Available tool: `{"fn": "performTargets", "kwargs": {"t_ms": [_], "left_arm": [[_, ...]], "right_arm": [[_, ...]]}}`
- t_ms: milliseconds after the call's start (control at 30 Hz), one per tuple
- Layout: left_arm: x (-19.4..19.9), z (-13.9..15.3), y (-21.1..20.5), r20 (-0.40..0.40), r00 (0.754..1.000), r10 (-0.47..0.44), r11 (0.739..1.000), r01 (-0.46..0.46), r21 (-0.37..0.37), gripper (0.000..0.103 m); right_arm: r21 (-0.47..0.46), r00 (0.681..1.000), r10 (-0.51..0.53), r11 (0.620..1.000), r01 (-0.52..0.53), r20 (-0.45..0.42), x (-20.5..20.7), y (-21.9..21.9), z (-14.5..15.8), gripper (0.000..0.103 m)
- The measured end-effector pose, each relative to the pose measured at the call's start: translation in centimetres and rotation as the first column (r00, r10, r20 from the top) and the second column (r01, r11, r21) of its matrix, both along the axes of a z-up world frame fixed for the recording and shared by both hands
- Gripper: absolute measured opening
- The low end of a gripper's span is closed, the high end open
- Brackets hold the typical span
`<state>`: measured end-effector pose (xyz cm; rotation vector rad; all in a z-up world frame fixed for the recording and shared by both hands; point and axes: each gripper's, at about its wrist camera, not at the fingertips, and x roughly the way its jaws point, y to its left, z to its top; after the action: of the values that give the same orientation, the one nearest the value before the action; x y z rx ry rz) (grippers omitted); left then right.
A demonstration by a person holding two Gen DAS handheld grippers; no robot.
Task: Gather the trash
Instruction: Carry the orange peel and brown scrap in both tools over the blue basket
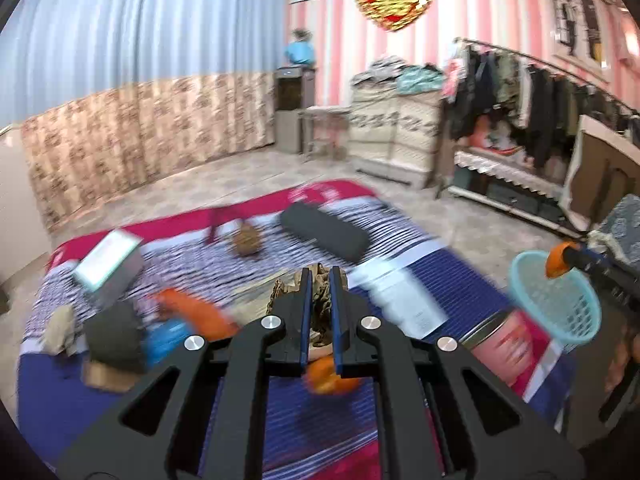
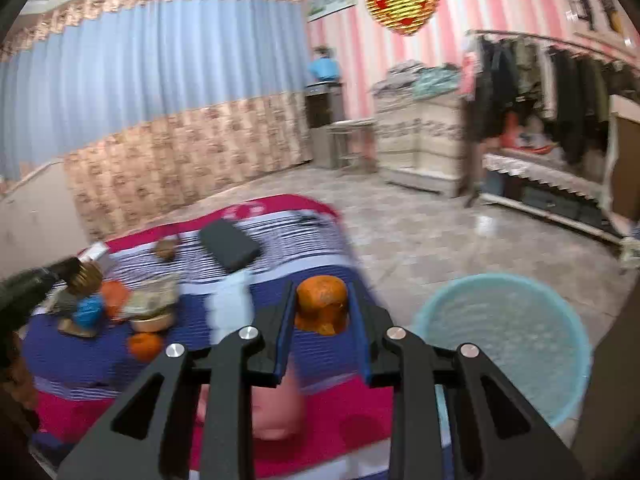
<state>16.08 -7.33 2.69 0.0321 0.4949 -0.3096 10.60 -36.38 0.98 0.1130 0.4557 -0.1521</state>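
My left gripper [image 1: 320, 274] is shut on a crumpled brown paper wad [image 1: 320, 304] and holds it above the striped blanket [image 1: 280, 420]. In the right wrist view the same gripper [image 2: 76, 270] shows at the far left with the brown wad [image 2: 86, 276]. My right gripper [image 2: 322, 290] is shut on a piece of orange peel [image 2: 322, 306]. The teal basket [image 2: 508, 344] stands just right of it, off the blanket's edge. From the left wrist, the peel [image 1: 558, 264] hangs over the basket's [image 1: 560, 304] rim.
On the blanket lie a black case [image 1: 324, 232], a white box [image 1: 108, 260], a white bottle [image 1: 404, 300], a pink tin [image 1: 508, 344], a whole orange [image 1: 330, 376] and more brown scraps [image 1: 246, 240]. A clothes rack [image 1: 540, 92] and bare floor [image 2: 440, 232] are beyond.
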Motion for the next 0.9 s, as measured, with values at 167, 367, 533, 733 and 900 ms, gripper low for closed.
{"fn": "performTargets", "kwargs": {"t_ms": [167,367,533,733,900], "left_arm": [[0.6,0.5,-6.9,0.015,0.995,-0.102,0.995,0.102,-0.017,0.007],[0.0,0.0,-15.3,0.03,0.975,-0.219,0.976,0.219,0.01,0.007],[-0.2,-0.9,-21.1,0.005,0.952,-0.307,0.952,0.307,0.004,0.007],[0.9,-4.3,-27.3,-0.063,0.925,-0.374,0.927,0.375,0.004,0.007],[1.5,-7.1,-31.4,-0.107,0.91,-0.401,0.914,0.406,0.028,0.007]], "right_arm": [[-0.072,0.987,-0.16,0.985,0.158,-0.015,-0.7,-5.3,-1.2,0.027],[-0.055,0.966,-0.255,0.966,0.252,-0.043,-1.0,-11.1,-2.9,0.027],[-0.014,0.955,-0.292,0.956,0.292,-0.057,-1.4,-14.5,-4.0,0.027],[0.041,0.939,-0.336,0.94,0.339,-0.072,-2.2,-16.7,-5.8,0.027],[0.062,0.924,-0.377,0.922,0.381,-0.066,-2.8,-18.3,-6.6,0.027]]}}
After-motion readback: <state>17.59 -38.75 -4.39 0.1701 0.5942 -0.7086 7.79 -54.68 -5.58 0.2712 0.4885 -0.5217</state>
